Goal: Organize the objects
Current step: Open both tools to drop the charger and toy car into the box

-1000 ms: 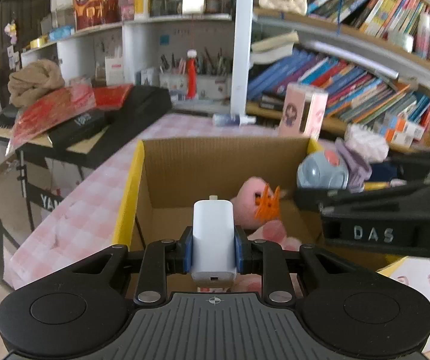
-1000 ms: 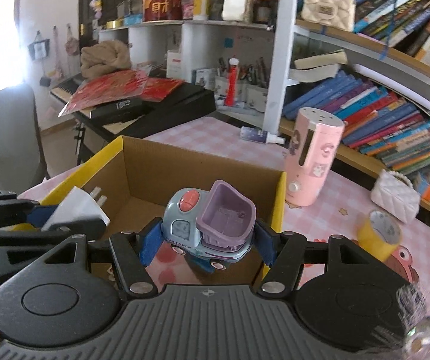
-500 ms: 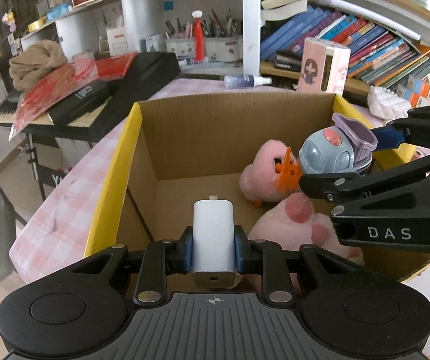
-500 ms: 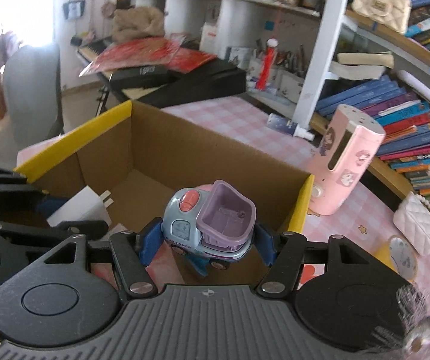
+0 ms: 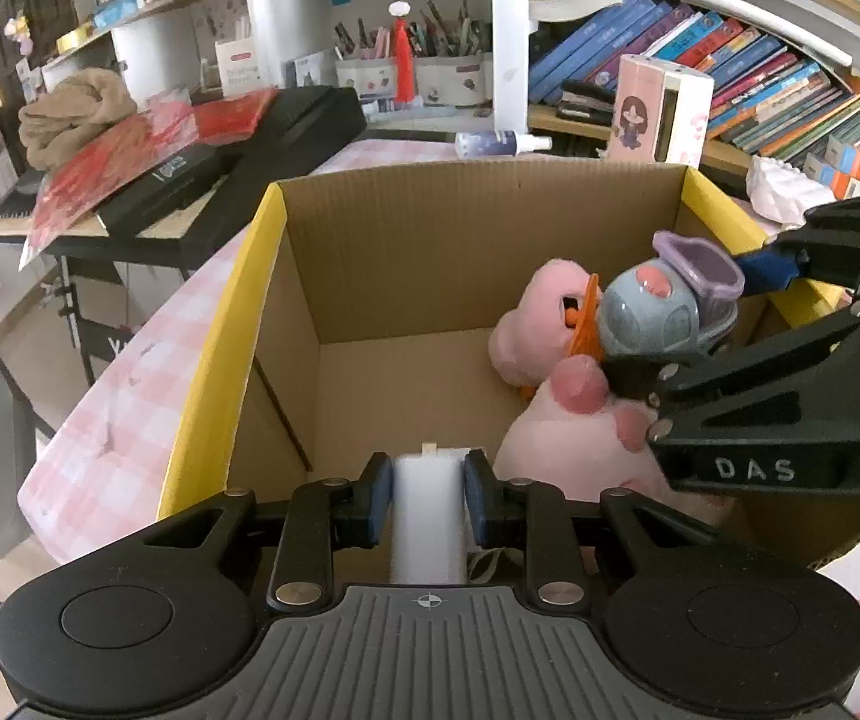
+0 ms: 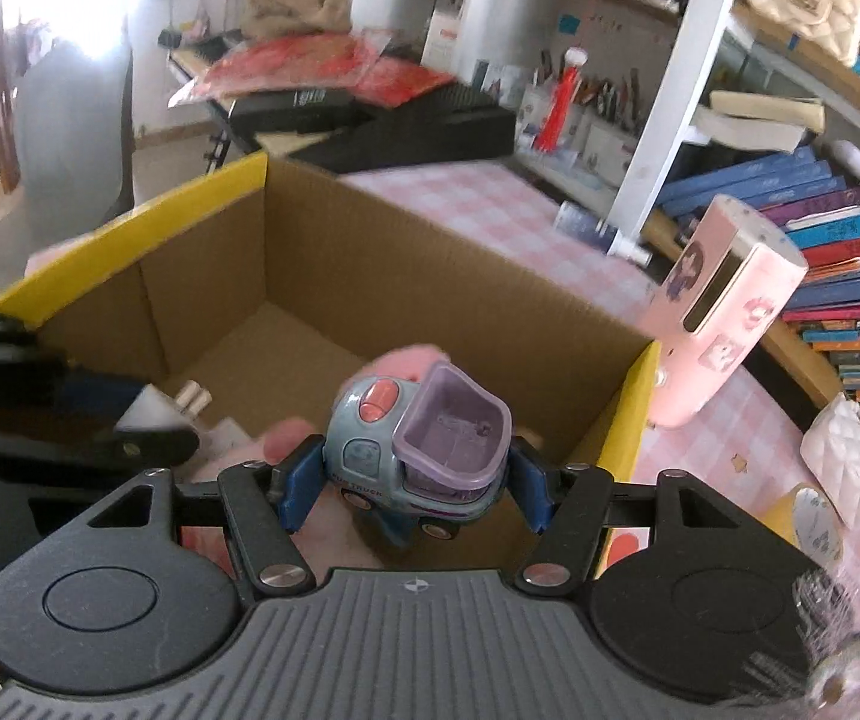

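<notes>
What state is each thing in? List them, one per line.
Left gripper: shut on white charger.
Right gripper: shut on toy truck, held over the box.
Cardboard box: open.
Pink plush toy: lying inside the box.

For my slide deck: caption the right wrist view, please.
Right gripper holds a toy truck above the open cardboard box.

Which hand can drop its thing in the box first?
Probably the left. The left gripper holds the white charger low inside the cardboard box, over bare floor. The right gripper holds the toy truck above the pink plush.
</notes>
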Available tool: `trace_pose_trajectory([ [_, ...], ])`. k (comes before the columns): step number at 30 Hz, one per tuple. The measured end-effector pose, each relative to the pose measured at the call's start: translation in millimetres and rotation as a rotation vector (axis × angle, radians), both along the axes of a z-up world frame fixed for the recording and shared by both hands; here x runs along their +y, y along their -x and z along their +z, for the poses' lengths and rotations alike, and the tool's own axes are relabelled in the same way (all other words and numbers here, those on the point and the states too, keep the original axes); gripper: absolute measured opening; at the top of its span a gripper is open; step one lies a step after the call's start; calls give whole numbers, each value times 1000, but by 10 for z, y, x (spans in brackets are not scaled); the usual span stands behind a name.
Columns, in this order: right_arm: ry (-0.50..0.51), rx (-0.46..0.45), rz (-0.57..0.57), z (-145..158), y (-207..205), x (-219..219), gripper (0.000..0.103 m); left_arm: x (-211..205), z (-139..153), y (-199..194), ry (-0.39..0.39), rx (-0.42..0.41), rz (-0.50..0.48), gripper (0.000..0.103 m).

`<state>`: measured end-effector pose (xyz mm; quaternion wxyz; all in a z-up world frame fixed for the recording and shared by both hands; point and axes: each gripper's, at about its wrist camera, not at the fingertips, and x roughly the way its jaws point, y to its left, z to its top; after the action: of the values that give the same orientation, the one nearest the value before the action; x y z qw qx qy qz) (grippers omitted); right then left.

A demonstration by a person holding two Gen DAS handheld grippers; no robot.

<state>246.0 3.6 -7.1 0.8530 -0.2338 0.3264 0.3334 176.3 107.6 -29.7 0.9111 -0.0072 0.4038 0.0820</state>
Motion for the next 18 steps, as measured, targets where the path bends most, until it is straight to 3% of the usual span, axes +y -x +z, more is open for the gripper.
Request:
trace_pose_trajectory([
  [11,64,20,10,-57,-16,62,62,2,11,21,10,-19,-12,25],
  [15,44,22,-6,-39,-18,41,62,14,72,52,22,-53,-14,29],
  [18,14,3,-20,-5,19,4,65,14,123,89,17,-75,-15,38],
])
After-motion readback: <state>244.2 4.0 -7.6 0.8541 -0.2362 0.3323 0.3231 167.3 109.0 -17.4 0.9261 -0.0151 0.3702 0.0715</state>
